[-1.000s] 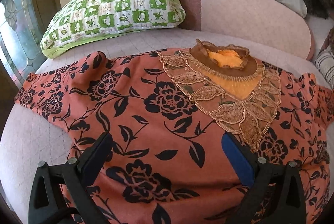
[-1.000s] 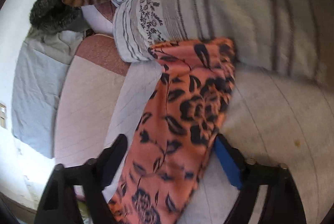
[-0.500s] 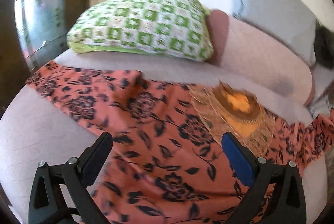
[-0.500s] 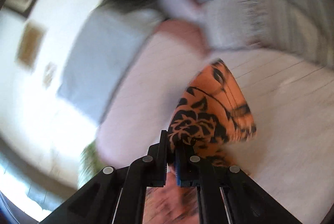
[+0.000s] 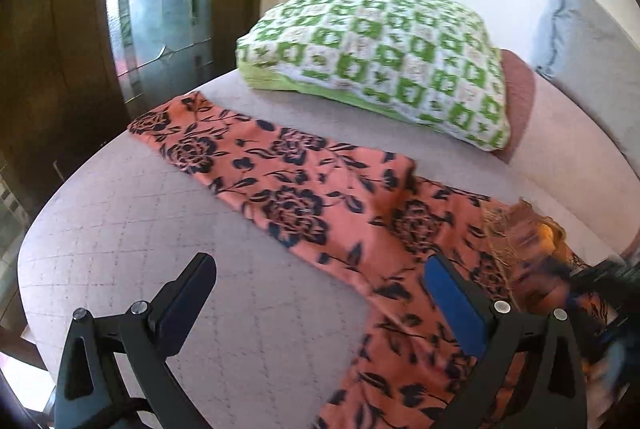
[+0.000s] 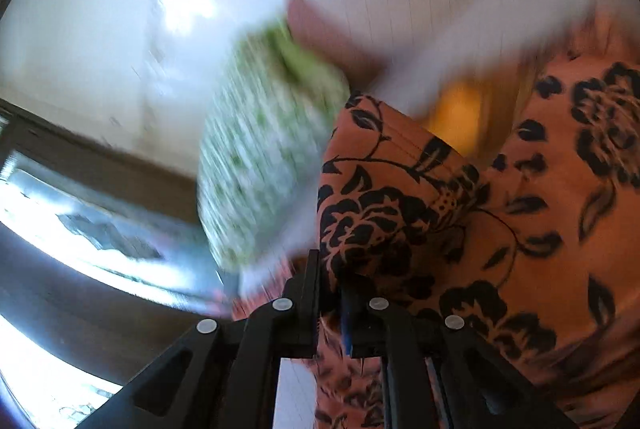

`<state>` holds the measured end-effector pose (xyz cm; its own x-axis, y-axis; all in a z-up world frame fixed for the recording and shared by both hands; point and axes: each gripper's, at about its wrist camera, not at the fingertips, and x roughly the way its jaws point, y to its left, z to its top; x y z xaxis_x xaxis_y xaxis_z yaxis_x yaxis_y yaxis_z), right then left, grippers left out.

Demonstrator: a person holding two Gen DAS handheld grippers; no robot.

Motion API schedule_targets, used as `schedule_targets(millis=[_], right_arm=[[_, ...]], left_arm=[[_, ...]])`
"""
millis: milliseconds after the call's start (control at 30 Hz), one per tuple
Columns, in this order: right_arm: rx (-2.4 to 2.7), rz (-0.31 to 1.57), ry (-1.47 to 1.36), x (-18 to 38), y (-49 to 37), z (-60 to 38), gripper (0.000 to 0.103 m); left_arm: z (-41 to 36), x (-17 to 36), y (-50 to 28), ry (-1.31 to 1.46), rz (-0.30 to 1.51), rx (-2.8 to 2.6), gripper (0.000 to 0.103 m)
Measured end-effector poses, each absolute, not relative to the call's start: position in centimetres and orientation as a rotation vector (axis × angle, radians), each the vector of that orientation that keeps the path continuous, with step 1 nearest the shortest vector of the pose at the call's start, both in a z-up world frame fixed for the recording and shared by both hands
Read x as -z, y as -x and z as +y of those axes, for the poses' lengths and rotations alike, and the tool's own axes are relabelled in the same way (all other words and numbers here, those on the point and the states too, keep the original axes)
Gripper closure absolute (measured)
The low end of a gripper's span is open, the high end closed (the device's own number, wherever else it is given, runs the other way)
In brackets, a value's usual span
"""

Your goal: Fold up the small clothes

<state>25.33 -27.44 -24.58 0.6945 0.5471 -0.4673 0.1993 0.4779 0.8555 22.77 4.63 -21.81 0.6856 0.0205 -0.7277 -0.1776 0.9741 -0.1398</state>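
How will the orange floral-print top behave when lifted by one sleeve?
Probably floppy: the orange black-flowered fabric top bends and creases where the right hand-held gripper pinches it. Likely light: its sleeve lies thin and flat. It would trail, not hold shape.

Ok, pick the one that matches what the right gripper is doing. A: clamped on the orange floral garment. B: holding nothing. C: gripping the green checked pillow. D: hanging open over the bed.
A: the right gripper has its jaws nearly together, pinching the orange floral garment.
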Motion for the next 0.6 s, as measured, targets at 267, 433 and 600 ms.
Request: schedule_targets(millis=[267,433,600], right_arm=[[-0.456,0.916,-1.108,27.4,-24.4,-23.4,0.018],[-0.502,0.822,-1.058,24.6,-20.9,-26.9,0.018],[-0.224,0.774,-0.994,24.3,-15.9,-33.7,0.019]], left_arm=[[6.0,22.8,-24.2,0.261,0.876,-0.133,0.000],[6.4,22.9,-24.4,0.281,0.874,-0.162,0.000],[5.3,23.2,-24.3,0.270,0.865,-0.150,0.000]])
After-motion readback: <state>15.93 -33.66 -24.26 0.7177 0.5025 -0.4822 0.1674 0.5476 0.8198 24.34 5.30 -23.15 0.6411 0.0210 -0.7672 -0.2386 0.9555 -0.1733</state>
